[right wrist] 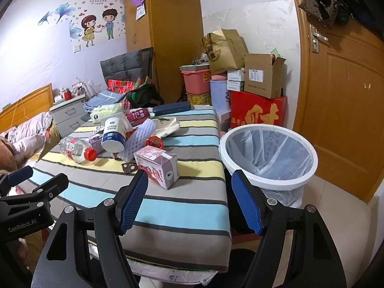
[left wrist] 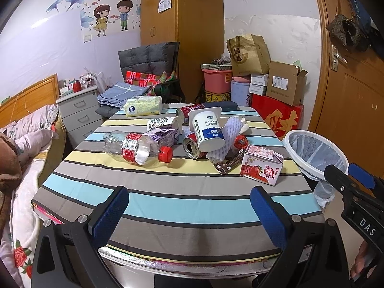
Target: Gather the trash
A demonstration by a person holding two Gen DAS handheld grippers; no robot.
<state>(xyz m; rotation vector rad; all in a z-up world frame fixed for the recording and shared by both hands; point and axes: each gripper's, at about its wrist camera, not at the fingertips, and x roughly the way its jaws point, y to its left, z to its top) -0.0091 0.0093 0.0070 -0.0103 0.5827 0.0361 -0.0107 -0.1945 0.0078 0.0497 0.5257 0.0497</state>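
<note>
- Left gripper [left wrist: 189, 210]: jaws spread wide, empty, held level above the near edge of the table [left wrist: 168, 192].
- Right gripper [right wrist: 189, 201]: jaws likewise apart, empty, over the table's near right corner.

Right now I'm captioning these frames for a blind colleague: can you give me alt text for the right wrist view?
An open right gripper hovers empty over the near edge of a striped table strewn with trash: a strawberry milk carton nearest, a plastic bottle and a yogurt cup behind. A white bin lined with a clear bag stands to the table's right.
</note>
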